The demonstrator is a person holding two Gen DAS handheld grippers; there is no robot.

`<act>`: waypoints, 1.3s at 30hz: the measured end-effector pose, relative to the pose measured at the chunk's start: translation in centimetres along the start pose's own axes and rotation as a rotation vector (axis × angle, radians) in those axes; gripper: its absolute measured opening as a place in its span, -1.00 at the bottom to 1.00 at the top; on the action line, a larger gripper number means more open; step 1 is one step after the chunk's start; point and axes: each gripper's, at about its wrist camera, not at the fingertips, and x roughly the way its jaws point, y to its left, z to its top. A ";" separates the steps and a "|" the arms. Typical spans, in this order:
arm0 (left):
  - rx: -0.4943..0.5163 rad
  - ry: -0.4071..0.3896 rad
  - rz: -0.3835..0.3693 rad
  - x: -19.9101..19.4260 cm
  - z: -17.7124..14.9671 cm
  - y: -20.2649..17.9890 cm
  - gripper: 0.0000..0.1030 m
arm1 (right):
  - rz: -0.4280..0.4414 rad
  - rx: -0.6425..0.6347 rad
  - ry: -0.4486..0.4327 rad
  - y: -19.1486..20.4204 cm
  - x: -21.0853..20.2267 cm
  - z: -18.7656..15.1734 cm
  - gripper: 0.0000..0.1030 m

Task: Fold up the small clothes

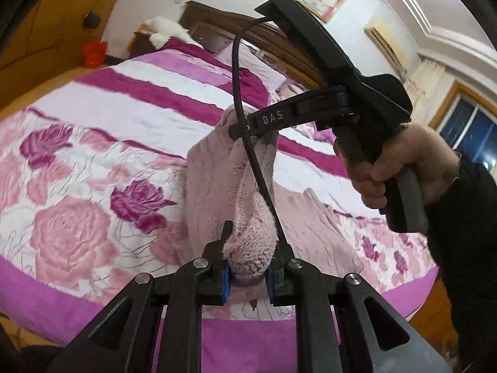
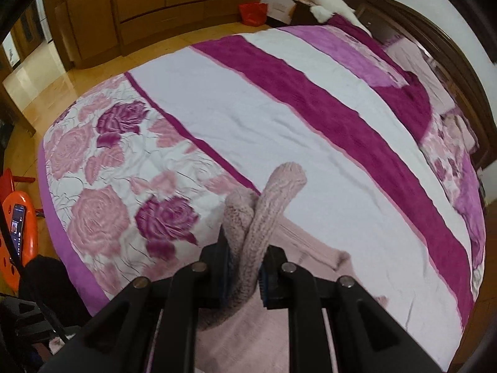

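One bed (image 2: 264,115) with a rose-pattern cover carries one pink knit garment (image 1: 310,217), partly lifted above it. Two grippers hold it: the left gripper (image 1: 248,267) is clamped on a fuzzy bunch, and the right gripper (image 2: 245,267) pinches a twisted sleeve-like part that sticks up between its fingers.

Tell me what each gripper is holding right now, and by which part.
Both hold the pink knit garment. The left gripper clamps a bunched fuzzy fold; the right gripper pinches a twisted, lifted part. The rest lies on the bed.
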 end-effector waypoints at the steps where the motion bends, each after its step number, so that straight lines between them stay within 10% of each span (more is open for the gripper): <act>1: 0.024 0.008 0.009 0.2 0.1 -0.9 -1.00 | -0.006 0.004 -0.002 -0.4 -0.1 -0.3 -0.71; 39: 0.310 0.208 -0.010 13.4 -3.3 -20.9 -1.00 | -0.134 0.171 -0.045 -19.7 -1.5 -15.2 -0.71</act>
